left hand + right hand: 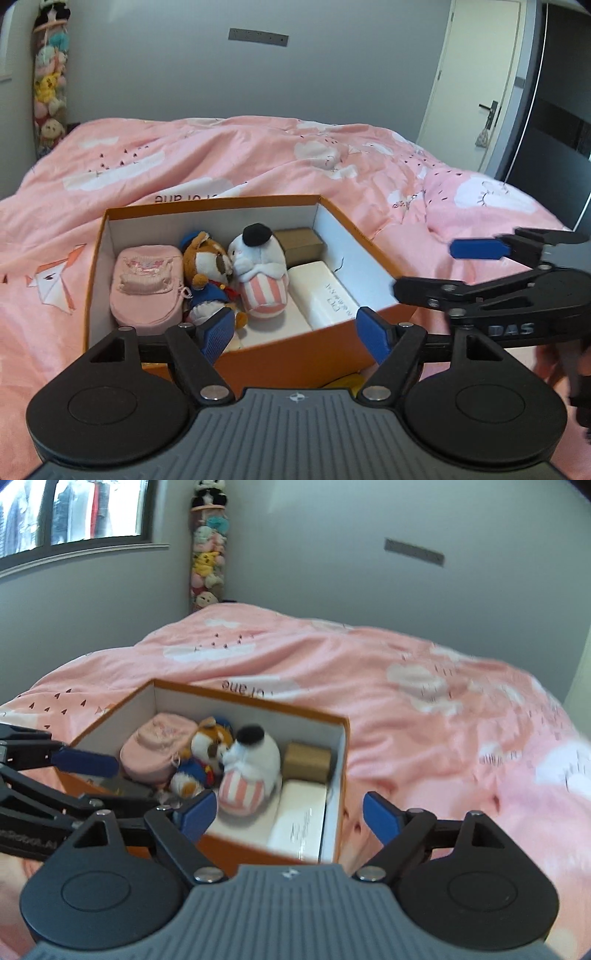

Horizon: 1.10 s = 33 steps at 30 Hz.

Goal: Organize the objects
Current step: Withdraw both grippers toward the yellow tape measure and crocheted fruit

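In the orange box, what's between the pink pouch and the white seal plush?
A brown dog plush in a blue outfit, wedged between the pink pouch and the white seal plush. Both wrist views show it.

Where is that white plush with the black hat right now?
In both views, the white plush lies inside the orange box, between the fox plush and the white carton.

Box (pixel 295 363): matt orange cardboard, white paper lining. Plush toys (pixel 258 273) inside: fuzzy cloth; pink pouch (pixel 146 291): soft knit-like fabric. Bed cover (pixel 258 158): matt printed cotton-like cloth, creased. Tongs (pixel 295 334): black matt plastic, ribbed blue pads (pixel 218 334), shiny metal pins.
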Each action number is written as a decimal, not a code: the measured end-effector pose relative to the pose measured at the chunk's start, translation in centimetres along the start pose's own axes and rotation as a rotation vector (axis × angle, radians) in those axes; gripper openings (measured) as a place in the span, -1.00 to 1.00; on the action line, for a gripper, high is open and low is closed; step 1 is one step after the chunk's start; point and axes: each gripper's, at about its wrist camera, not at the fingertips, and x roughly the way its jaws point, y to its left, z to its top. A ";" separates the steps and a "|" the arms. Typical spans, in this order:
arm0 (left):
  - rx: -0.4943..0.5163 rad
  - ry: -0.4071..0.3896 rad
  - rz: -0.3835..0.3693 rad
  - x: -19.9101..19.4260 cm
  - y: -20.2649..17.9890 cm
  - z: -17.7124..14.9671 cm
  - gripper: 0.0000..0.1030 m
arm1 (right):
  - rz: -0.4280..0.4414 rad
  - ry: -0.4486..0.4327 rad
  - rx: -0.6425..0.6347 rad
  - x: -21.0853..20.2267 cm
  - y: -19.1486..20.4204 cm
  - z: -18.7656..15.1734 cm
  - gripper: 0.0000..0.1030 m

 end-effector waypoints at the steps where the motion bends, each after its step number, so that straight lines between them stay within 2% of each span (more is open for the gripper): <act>1: -0.005 0.004 0.000 -0.1 0.0 -0.3 0.68 | 0.003 0.015 0.019 -0.3 -0.2 -0.5 0.70; 6: -0.025 0.047 0.004 -0.1 0.0 -1.8 0.68 | -0.019 0.094 0.104 -1.3 -1.1 -3.2 0.76; 11: -0.022 0.107 -0.004 0.1 -0.1 -3.2 0.67 | 0.043 0.210 0.140 -1.4 -0.7 -6.3 0.74; 14: -0.035 0.160 -0.033 0.3 0.2 -4.1 0.64 | 0.066 0.262 0.175 -1.4 -0.3 -7.8 0.71; 18: -0.032 0.230 -0.049 0.7 0.3 -5.3 0.62 | 0.101 0.336 0.219 -1.0 -0.1 -9.4 0.33; 25: -0.040 0.297 -0.061 1.6 0.1 -6.1 0.57 | 0.146 0.421 0.210 -0.4 1.2 -11.3 0.27; 27: -0.041 0.305 -0.061 1.7 0.1 -6.3 0.57 | 0.153 0.449 0.195 -0.2 1.5 -11.7 0.14; 33: -0.024 0.335 -0.082 2.2 -0.4 -6.6 0.57 | 0.085 0.510 0.164 1.0 1.5 -12.6 0.17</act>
